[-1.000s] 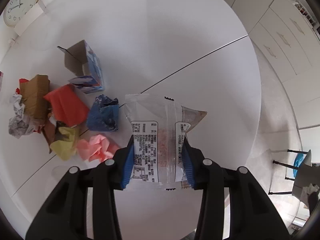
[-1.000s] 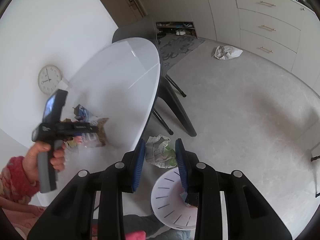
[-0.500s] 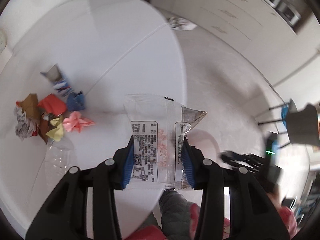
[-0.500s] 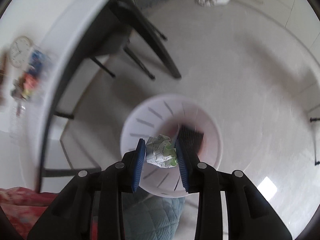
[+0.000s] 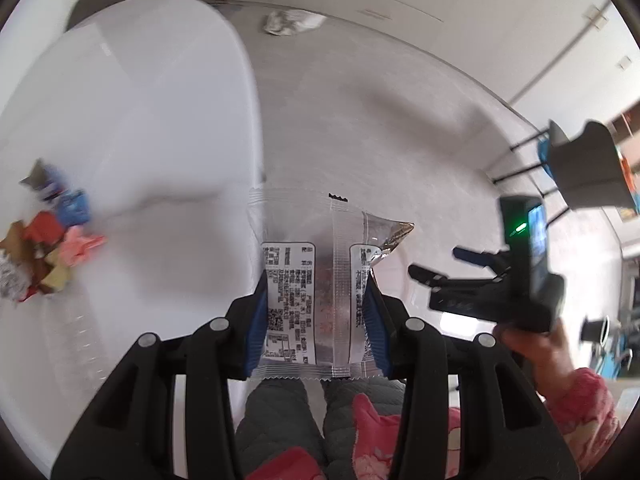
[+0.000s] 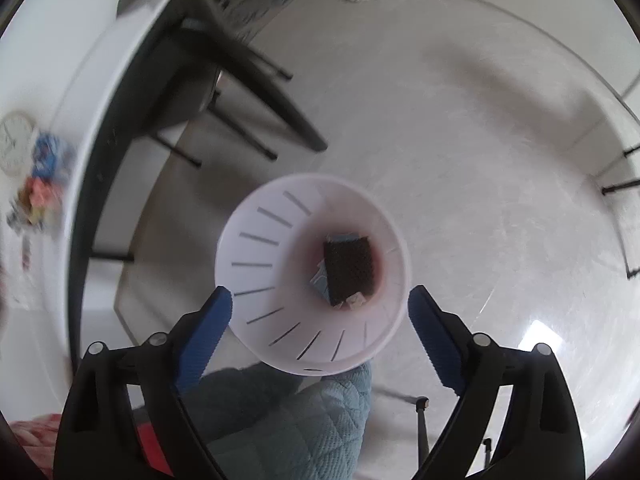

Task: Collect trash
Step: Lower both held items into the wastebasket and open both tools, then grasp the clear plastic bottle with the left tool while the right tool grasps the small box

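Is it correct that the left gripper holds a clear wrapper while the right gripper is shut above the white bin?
Not quite. The right gripper is open above the white bin, as the right wrist view shows. The left gripper does hold the clear wrapper.

Left gripper [image 5: 316, 312]: blue pads pressed against both sides of a clear wrapper [image 5: 316, 280], held upright. Right gripper [image 6: 320, 320]: jaws spread wide, nothing between them, pointing downward, gripped by a bare hand [image 5: 532, 344].
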